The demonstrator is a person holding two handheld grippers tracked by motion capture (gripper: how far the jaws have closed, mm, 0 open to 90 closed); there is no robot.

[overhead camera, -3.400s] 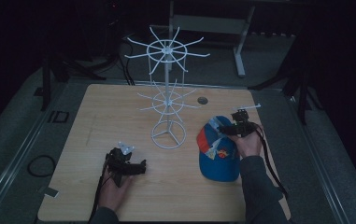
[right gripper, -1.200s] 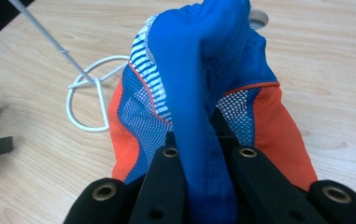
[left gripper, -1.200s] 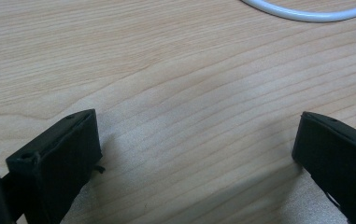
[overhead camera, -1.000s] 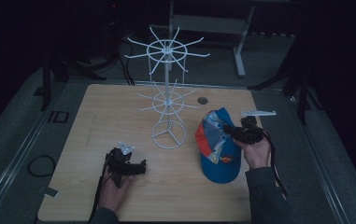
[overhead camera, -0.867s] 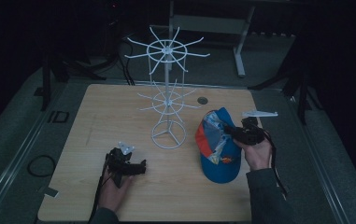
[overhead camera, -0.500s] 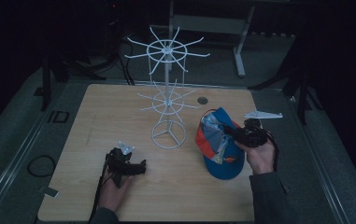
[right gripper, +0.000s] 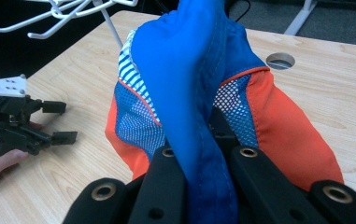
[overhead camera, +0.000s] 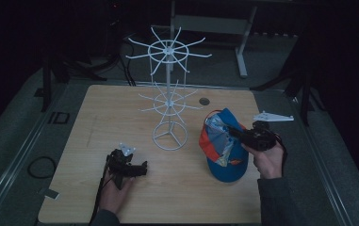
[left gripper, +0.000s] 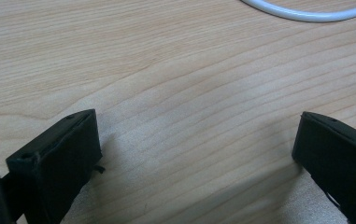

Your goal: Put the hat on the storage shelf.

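One cap (overhead camera: 224,155), pinched in the right claw (overhead camera: 233,134).

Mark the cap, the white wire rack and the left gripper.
cap (overhead camera: 228,165), high view, on the blue brim.
white wire rack (overhead camera: 169,136), high view, on its ring base.
left gripper (overhead camera: 142,167), high view, midway between its fingertips.

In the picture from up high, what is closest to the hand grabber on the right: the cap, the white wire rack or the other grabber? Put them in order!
From the right gripper:
1. Cap, pinched in its jaws.
2. White wire rack, standing mid-table to its left.
3. Left gripper, at the table's near left.
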